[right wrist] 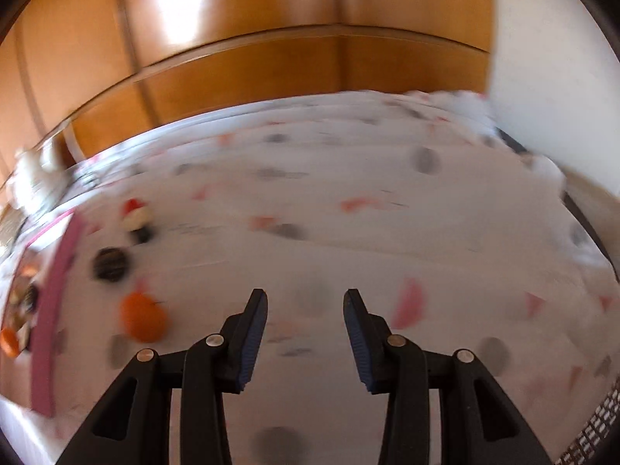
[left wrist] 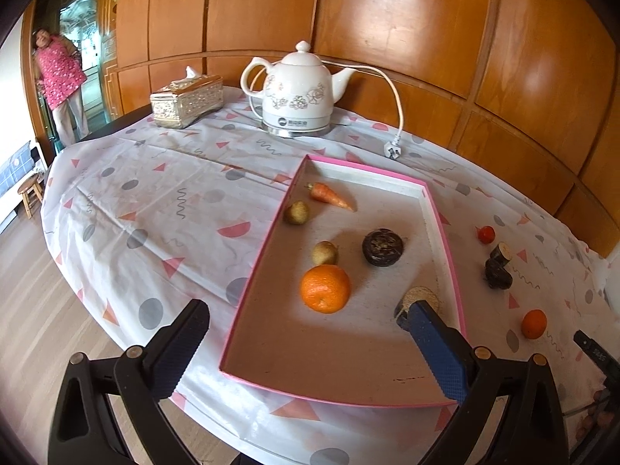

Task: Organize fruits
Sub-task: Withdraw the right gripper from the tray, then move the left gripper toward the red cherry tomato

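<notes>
The small orange (left wrist: pixel 534 324) lies on the bench (left wrist: pixel 155 201), outside the pink tray (left wrist: pixel 445 228). It looks firm, round, light and likely to roll, so take it across its widest part. The right gripper (right wrist: pixel 306 345) has its fingers parted and empty; the left gripper (left wrist: pixel 306 352) hangs wide open over the tray.
</notes>
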Motion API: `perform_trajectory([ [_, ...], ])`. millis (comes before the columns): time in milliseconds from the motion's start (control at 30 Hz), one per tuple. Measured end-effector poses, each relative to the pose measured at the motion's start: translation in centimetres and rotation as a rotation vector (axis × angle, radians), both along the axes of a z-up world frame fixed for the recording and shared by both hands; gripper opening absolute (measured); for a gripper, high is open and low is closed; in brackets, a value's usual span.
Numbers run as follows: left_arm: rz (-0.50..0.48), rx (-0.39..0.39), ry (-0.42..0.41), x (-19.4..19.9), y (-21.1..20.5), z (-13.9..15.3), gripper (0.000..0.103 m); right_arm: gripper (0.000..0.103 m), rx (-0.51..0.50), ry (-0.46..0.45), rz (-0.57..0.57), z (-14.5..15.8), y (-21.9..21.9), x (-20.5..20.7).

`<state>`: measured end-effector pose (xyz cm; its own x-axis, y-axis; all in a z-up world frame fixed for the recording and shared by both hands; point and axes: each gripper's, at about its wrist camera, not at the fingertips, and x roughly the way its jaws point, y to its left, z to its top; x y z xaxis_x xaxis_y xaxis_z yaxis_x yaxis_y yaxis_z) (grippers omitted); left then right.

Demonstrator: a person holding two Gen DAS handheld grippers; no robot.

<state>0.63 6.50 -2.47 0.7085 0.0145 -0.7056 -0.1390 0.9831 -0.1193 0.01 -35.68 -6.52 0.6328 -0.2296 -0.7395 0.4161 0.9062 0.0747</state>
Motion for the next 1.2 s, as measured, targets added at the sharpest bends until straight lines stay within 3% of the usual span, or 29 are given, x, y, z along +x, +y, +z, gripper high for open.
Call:
perform_trajectory([
  [233,-0.061,0.011,0.016,0.7,-1.3,0.0,0.103,0.041,-0.003,0.025,-0.198,-1.7,-5.1,-1.6],
  [467,-0.134,0.038,-0.011,0.6,-3.0,0.7,0.103,0.041,0.0,0.023,-0.293,-2.5,-8.0,-2.4],
  [1033,-0.337,0.031,-0.028,1.4,-7.9,1.8,0.103,0.043,-0.031,0.005,-0.337,-3.2,-9.6,-2.5],
  [1200,-0.356,0.014,-0.034,1.4,-8.9,2.2,0.103,0.044,-0.03,0.002,-0.336,-3.2,-9.5,-2.5],
])
